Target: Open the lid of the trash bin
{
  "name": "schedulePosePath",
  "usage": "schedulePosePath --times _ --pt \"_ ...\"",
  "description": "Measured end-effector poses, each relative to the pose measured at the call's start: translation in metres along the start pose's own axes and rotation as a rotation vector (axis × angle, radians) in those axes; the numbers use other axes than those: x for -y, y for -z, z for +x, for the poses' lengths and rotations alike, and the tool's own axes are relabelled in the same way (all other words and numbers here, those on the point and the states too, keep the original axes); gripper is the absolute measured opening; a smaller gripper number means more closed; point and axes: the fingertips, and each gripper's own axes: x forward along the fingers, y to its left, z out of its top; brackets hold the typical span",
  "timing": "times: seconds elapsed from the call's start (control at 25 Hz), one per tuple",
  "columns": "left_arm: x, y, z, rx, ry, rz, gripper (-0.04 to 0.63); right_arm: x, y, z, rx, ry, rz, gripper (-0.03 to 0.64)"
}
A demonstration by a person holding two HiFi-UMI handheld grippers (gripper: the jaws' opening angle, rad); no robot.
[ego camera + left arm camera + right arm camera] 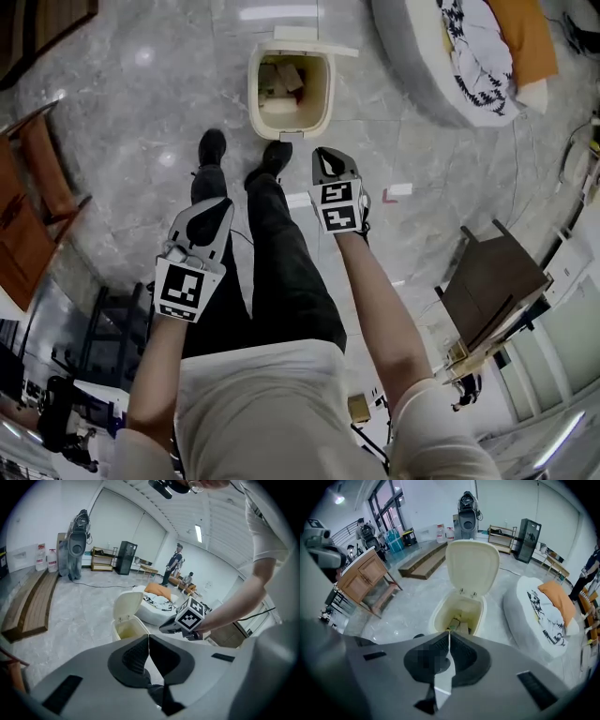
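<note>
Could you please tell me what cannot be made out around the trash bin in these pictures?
- Items inside the trash bin: too small in the head view; shut jaws of the right gripper cover some in its view.
- Bin's base: behind the body of the left gripper in the left gripper view.
- Whether the shoe presses a pedal: too small, head view.

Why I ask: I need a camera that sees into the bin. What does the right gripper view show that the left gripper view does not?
Only the right gripper view shows the rubbish inside the trash bin, and a wooden cabinet. Only the left gripper view shows the right gripper and the forearm holding it. Both show the bin's lid raised upright and the white cushion beside the bin.
</note>
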Motion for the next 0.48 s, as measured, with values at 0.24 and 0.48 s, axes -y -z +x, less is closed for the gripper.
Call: schedulePosePath --times 0.24,0.48 --pt "0.023 -0.027 -0.023 0.021 -0.016 0.015 0.018 -0.006 -0.026 -0.06 0.073 -0.016 -0.031 0.031" --pt "0.047 -0.056 -0.052 0.045 -0.035 0.023 0.018 -0.008 -0.053 -0.123 0.147 -0.041 -0.058 0.031"
